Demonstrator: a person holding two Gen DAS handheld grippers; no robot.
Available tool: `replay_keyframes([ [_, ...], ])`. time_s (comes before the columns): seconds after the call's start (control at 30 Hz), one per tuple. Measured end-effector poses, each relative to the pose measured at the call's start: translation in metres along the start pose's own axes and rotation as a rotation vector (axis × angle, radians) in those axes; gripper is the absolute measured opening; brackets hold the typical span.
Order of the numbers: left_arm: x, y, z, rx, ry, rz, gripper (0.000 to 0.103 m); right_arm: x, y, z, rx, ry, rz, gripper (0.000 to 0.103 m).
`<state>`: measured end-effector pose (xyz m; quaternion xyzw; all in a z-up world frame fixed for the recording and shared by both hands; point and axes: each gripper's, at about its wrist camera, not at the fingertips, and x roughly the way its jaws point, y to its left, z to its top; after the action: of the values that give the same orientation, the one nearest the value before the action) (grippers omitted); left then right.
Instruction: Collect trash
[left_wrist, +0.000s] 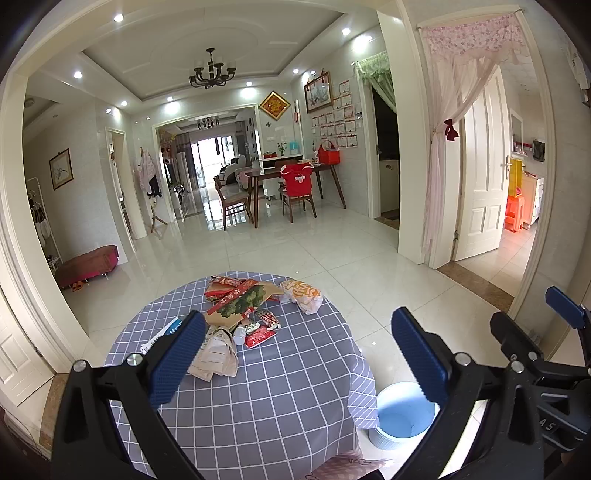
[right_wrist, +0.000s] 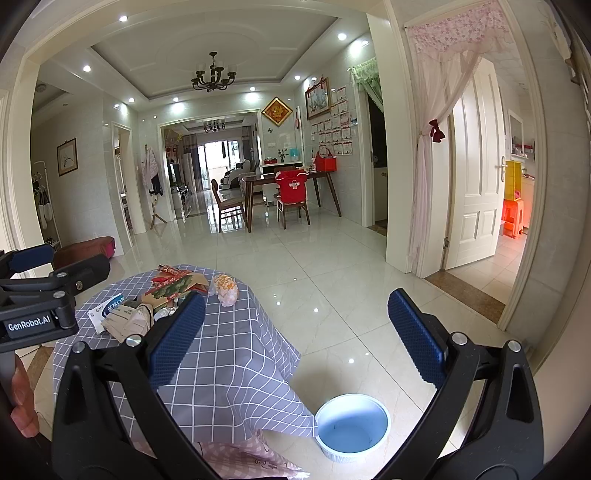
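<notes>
A round table (left_wrist: 280, 398) (right_wrist: 229, 369) with a grey checked cloth carries a heap of trash: a flattened printed carton (left_wrist: 240, 299) (right_wrist: 173, 286), small red wrappers (left_wrist: 260, 336), a crumpled beige paper (left_wrist: 218, 356) (right_wrist: 127, 325) and a white-orange bag (left_wrist: 301, 293) (right_wrist: 226, 288). A pale blue bin (left_wrist: 404, 415) (right_wrist: 351, 426) stands on the floor to the right of the table. My left gripper (left_wrist: 297, 356) hangs open above the near table top, holding nothing. My right gripper (right_wrist: 295, 332) is open too, over the floor between table and bin.
Glossy white floor tiles (left_wrist: 332, 251) stretch ahead to a wooden dining table (left_wrist: 295, 173) with chairs. A doorway with a pink curtain (left_wrist: 450, 147) and a white door opens at right. A low red bench (left_wrist: 88, 264) sits by the left wall.
</notes>
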<state>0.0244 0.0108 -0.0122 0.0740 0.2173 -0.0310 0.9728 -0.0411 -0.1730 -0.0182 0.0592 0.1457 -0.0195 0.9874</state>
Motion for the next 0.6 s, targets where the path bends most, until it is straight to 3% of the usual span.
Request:
replay_keyframes([
  [0.6,0.0008,-0.0019,-0.0032,0.002,-0.001,-0.002,0.099,0.0022,0.0027,-0.0009,0.003,-0.003,0.003,0.097],
])
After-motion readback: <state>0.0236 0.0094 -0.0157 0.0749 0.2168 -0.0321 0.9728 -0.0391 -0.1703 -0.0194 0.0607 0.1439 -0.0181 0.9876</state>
